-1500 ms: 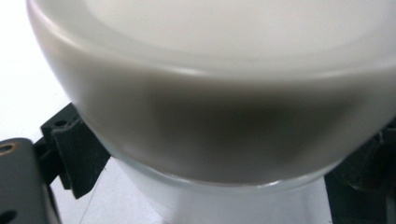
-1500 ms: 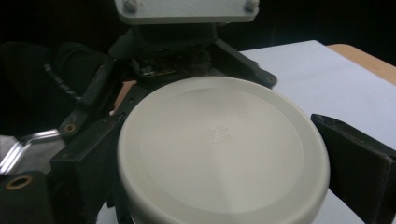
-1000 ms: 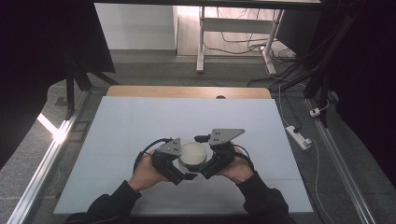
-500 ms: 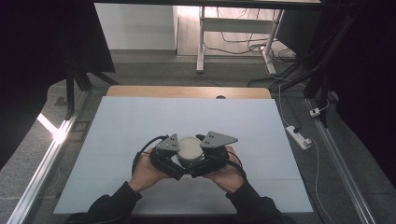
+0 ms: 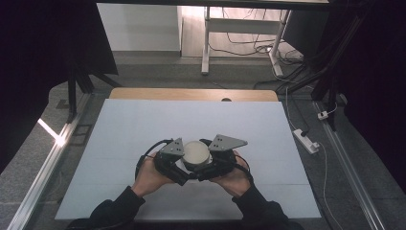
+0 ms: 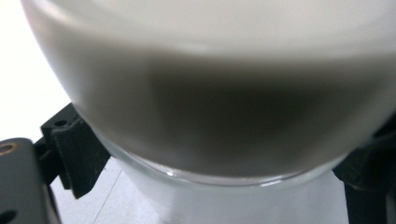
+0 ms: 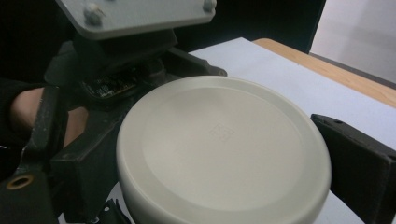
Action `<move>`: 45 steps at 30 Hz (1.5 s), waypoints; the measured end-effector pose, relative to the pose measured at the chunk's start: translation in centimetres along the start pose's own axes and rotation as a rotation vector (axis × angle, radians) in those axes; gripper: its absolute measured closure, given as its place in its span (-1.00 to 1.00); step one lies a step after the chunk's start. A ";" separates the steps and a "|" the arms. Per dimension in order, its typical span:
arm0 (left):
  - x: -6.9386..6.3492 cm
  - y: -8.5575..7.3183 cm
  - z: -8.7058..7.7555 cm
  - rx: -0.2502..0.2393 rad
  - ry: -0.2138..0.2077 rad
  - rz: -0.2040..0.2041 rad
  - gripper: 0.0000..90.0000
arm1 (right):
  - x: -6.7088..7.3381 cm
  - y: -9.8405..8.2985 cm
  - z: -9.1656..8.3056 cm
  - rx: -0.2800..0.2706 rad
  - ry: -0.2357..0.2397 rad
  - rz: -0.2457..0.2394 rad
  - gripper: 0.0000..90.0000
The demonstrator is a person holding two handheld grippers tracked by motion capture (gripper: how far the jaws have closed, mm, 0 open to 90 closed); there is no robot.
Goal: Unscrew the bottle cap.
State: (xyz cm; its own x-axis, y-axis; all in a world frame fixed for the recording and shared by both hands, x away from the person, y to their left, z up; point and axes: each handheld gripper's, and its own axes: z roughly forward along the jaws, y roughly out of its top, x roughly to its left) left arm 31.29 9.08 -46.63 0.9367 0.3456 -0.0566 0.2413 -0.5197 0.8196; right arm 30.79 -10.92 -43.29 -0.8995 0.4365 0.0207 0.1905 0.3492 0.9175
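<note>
a round cream-lidded jar [image 5: 197,152] is clamped from both sides by the left gripper [image 5: 178,168] and right gripper [image 5: 214,166], low on the white table [image 5: 143,120]; a power strip [image 5: 305,140] is seen beside it.

**The room around the table**

We see a white table top [image 5: 143,124] with a wooden far edge [image 5: 191,94], set on a grey speckled floor [image 5: 62,139]. Beyond it stands a white frame leg [image 5: 207,43] among loose cables [image 5: 249,43]. A white power strip [image 5: 305,140] lies on the floor at the right. Dark curtains [image 5: 43,48] close both sides; a bright streak of light [image 5: 50,132] crosses the floor at left.
</note>
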 end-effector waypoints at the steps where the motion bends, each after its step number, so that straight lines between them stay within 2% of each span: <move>1: 0.0 0.0 0.0 0.000 -0.002 0.000 -0.83 | 0.0 0.1 0.0 -0.001 0.002 -0.003 -0.84; 8: -0.1 0.0 0.2 0.011 -0.004 0.009 -0.83 | -0.2 0.4 -0.5 -0.013 -0.003 -0.017 -0.84; 20: 0.4 -0.3 0.3 0.009 0.015 -0.010 -0.83 | -0.3 0.9 -1.1 -0.021 0.007 -0.019 -0.84; 38: 2.0 -0.7 0.5 0.017 0.058 -0.032 -0.83 | 0.4 1.0 -2.6 -0.022 0.013 -0.040 -0.84; 45: 2.9 -0.7 0.3 0.000 0.079 -0.056 -0.83 | 0.6 0.6 -3.2 -0.015 0.018 -0.035 -0.84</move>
State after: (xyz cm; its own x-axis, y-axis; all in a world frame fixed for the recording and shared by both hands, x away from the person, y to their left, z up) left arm 33.95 10.23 -47.60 0.8987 0.4349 -0.0570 0.2927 -0.4979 0.8164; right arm 29.12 -13.06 -41.45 -0.9126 0.4089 -0.0045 0.1529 0.3514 0.9237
